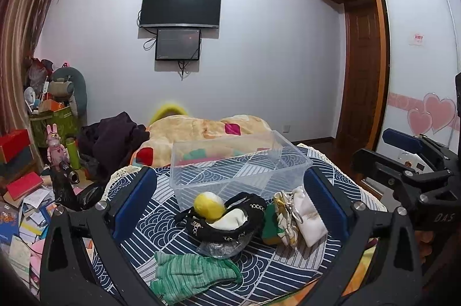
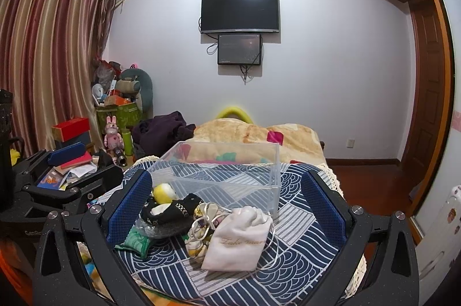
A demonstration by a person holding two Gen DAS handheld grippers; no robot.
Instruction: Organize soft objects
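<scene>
A pile of soft things lies on the blue patterned cloth in front of a clear plastic box: a yellow ball, a black slipper, green gloves, a patterned pouch and a white drawstring bag. My left gripper is open above the pile and holds nothing. My right gripper is open over the white bag, the slipper and the ball, and holds nothing. The box stands just beyond.
A yellow blanket lies behind the box. Dark clothes sit at its left. Books, boxes and toys crowd the floor on the left. A wardrobe stands on the right. The right gripper's body shows at the right.
</scene>
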